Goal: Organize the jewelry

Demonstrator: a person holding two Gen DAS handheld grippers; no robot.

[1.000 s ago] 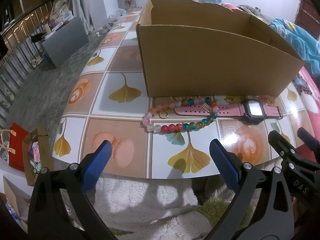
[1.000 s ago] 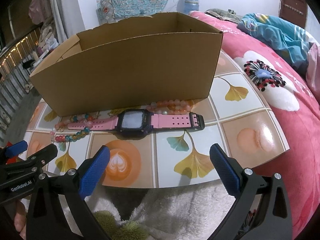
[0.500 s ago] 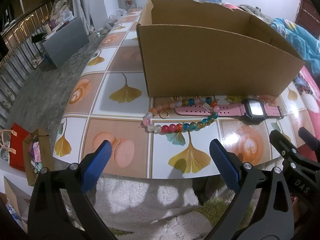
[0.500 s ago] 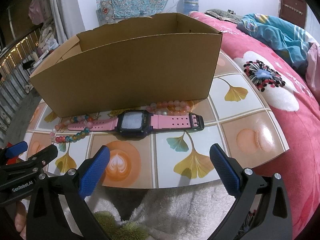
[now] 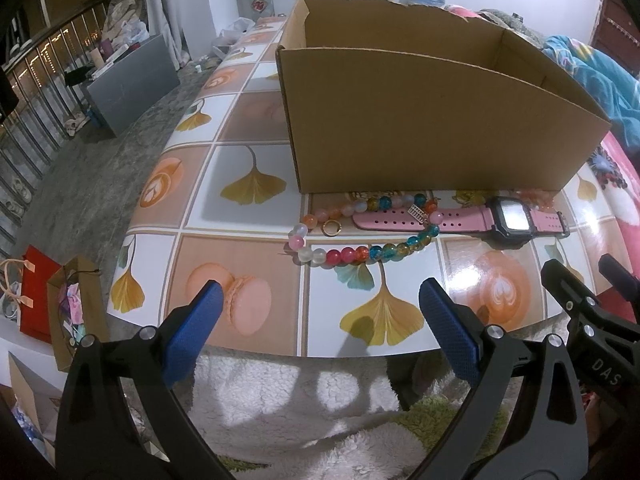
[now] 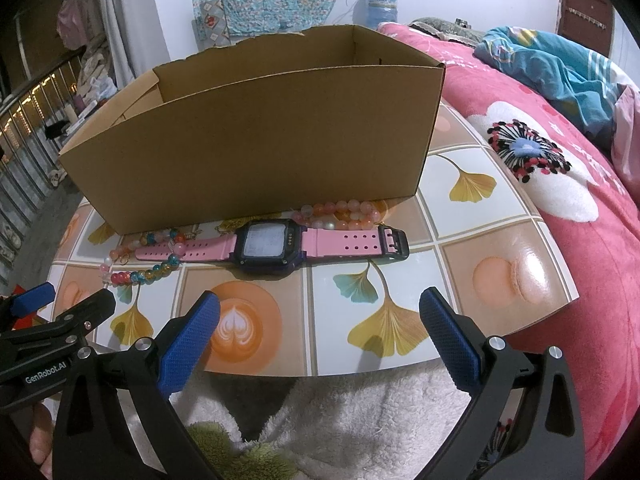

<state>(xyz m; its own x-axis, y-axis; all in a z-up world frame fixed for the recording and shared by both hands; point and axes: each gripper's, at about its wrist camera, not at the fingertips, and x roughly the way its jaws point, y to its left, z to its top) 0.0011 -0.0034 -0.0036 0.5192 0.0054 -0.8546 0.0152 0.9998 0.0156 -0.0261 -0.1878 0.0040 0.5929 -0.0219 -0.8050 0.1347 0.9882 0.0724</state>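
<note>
Left wrist view
Left gripper (image 5: 320, 306): we see its blue-padded jaws spread wide and holding nothing, poised over the near edge of the tiled tabletop (image 5: 256, 264).
Bead bracelet (image 5: 360, 254): it lies on the tabletop ahead of the gripper, roughly on its centre line and well apart from the fingertips; its loop is stretched left to right, the far strand running just under the box.
Gold ring (image 5: 331, 227): it lies flat inside the left end of the bracelet loop.
Pink watch (image 5: 472, 220): it lies ahead and to the right of the gripper, its long axis left to right, face up, the strap end crossing the bracelet.
Cardboard box (image 5: 432, 128): it stands open-topped just behind the jewelry.
Right gripper (image 5: 584, 300): we see only its black fingers at the right edge, beside the table's corner.

Right wrist view
Right gripper (image 6: 320, 306): its jaws too are wide apart and empty, at the table's near edge.
Watch: we see it (image 6: 272, 242) straight ahead, apart from the fingertips, lying crosswise with the buckle end to the right and the display facing up.
Peach bead bracelet (image 6: 340, 214): it lies bunched between the watch and the box wall.
Multicoloured bracelet: it (image 6: 140, 270) lies ahead to the left, under the strap's tip.
Left gripper: it (image 6: 60, 308) enters from the left edge.
</note>
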